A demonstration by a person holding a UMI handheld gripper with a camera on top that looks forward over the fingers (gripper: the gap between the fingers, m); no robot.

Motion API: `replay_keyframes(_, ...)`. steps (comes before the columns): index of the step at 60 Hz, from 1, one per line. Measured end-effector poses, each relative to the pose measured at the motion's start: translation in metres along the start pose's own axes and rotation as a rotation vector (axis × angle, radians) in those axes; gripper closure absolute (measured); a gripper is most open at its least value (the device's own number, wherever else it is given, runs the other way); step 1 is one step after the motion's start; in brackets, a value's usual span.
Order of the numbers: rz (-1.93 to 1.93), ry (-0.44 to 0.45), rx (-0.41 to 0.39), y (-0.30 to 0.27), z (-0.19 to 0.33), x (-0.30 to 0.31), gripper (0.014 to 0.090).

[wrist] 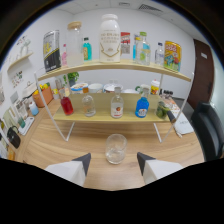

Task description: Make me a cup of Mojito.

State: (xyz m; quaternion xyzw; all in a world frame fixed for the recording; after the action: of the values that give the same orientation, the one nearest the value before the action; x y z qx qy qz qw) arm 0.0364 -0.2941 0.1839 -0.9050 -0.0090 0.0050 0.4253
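Nothing poured yet: glass (115,148) standing empty on worktop (60,145), tongs (113,162) hovering open around it, gripping nothing; bottles (116,106) waiting untouched on shelf (130,67).

A clear, empty glass cup (115,148) stands upright on the wooden table, just ahead of the gap between the gripper (114,161)'s two spread fingers, touching neither. Beyond it, on the lower shelf of the rack, stand small bottles in a row: one with red liquid (66,104), two clear ones (88,105), (117,106), and one blue (142,106).
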Motion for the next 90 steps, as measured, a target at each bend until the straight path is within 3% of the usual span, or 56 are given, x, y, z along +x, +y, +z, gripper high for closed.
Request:
replay_keyframes(21, 0.013, -0.003, -0.034, 0.027, -0.014, -0.004, 0.0189)
replay_keyframes(38, 0.005, 0.047, -0.068, 0.054, -0.032, 0.065, 0.0189)
replay_keyframes(56, 0.008, 0.021, -0.017, -0.007, 0.003, 0.144, 0.0191)
replay_keyframes(73, -0.008, 0.001, 0.017, -0.07, 0.067, 0.172, 0.0198)
replay_keyframes(83, 0.028, 0.004, -0.019, -0.074, 0.099, 0.182, 0.0362)
replay_keyframes(90, 0.066, -0.002, -0.056, -0.071, 0.111, 0.186, 0.0584)
